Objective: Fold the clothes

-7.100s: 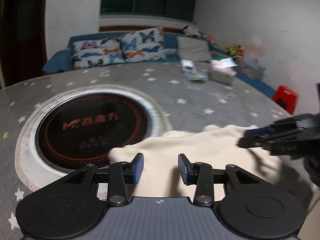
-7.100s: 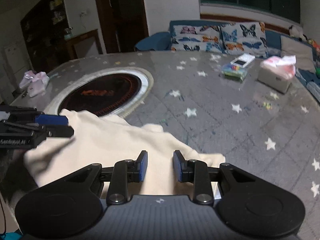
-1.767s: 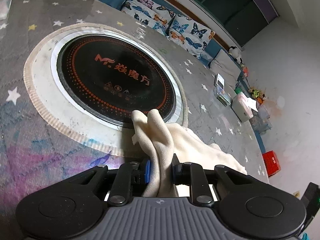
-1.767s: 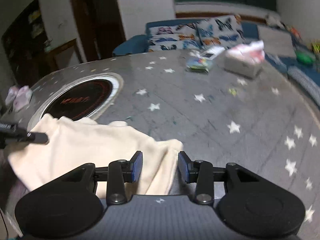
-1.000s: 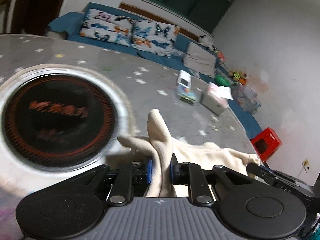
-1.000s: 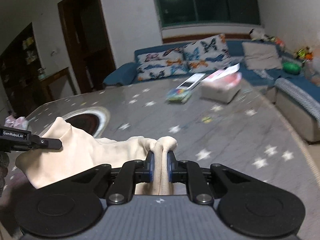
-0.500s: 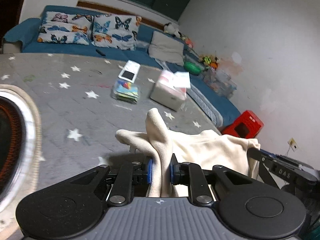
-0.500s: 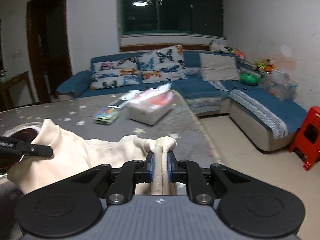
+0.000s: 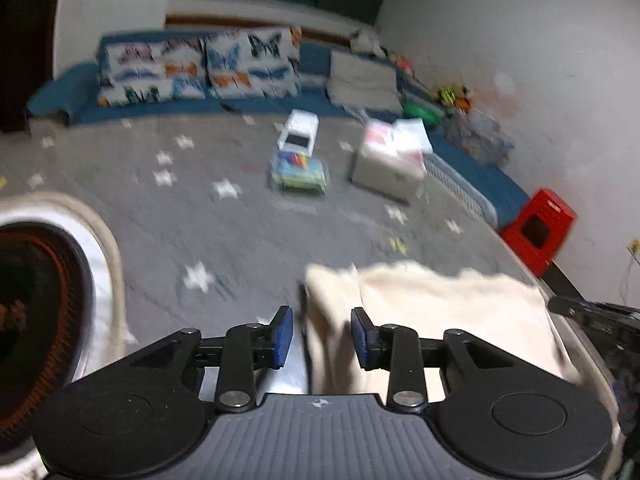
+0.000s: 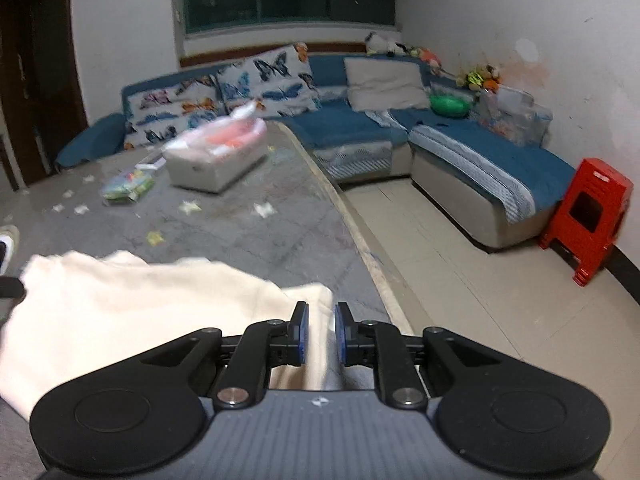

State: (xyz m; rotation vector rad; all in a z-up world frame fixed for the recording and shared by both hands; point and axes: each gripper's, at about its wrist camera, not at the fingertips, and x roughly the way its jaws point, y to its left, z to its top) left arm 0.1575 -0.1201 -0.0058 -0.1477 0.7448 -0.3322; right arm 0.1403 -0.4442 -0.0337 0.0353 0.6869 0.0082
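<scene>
A cream garment [image 9: 440, 304] lies flat on the grey star-patterned table [image 9: 240, 232], near its right edge. My left gripper [image 9: 322, 336] is open, its blue pads either side of the garment's left fold. In the right wrist view the garment [image 10: 132, 304] spreads to the left. My right gripper [image 10: 319, 334] is open a little, its pads standing off a strip of the cloth's right corner. The right gripper's tip shows at the far right of the left wrist view [image 9: 592, 316].
A round black hotplate [image 9: 36, 312] is set in the table at the left. A tissue box [image 9: 390, 164] and a small packet stack [image 9: 300, 168] sit further back. The table's edge [image 10: 360, 248] runs beside the right gripper, with tiled floor, a blue sofa and a red stool [image 10: 588, 216] beyond.
Both grippers have opened and let go of the garment, which now lies flat on the table near its right edge. Half a second ago both were shut on raised folds of it.
</scene>
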